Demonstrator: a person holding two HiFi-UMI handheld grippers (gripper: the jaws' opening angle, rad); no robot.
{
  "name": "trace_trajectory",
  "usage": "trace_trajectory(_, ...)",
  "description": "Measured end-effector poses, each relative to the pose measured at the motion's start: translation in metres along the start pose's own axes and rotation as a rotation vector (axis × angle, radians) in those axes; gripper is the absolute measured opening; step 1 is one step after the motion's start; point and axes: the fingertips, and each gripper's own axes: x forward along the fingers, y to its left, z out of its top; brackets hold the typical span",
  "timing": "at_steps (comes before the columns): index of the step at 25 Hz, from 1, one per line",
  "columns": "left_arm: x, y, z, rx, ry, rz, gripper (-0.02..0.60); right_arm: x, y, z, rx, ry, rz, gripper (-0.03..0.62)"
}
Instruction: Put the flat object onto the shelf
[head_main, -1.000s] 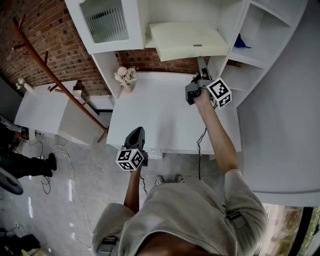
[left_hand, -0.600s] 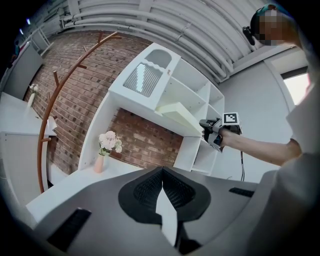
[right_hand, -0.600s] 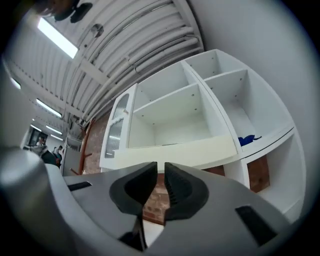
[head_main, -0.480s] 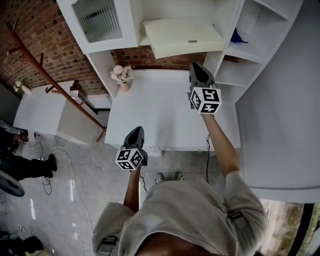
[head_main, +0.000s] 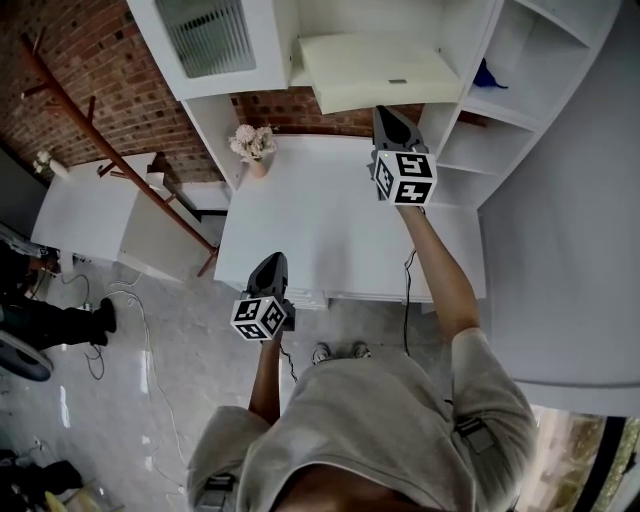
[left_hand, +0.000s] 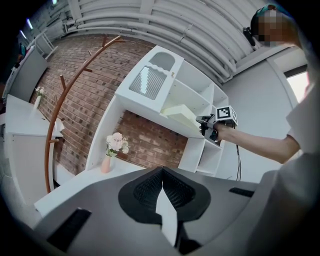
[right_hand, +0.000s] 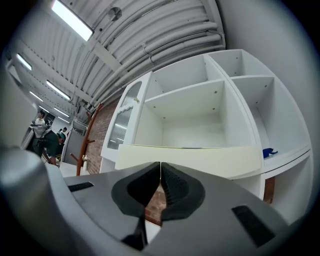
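One flat object (head_main: 375, 72) level on shelf (head_main: 287, 35), long axis left-right, front edge overhanging; right gripper (head_main: 383, 112) just before it, jaws just closed, empty; left gripper (head_main: 272, 262) pinched together, empty; flower vase (head_main: 254, 152) below.

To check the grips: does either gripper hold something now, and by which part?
Nothing is held. The left gripper and the right gripper both have their jaws together, empty. The flat cream board lies ungripped on the shelf.
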Motion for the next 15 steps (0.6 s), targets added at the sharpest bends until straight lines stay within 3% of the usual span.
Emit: trace_trajectory(15,-0.005,0.022,0.008,-0.005,-0.031,0.055,0.015,0.056,-0.013,-0.011,0.002,0.058,0.007,0.032)
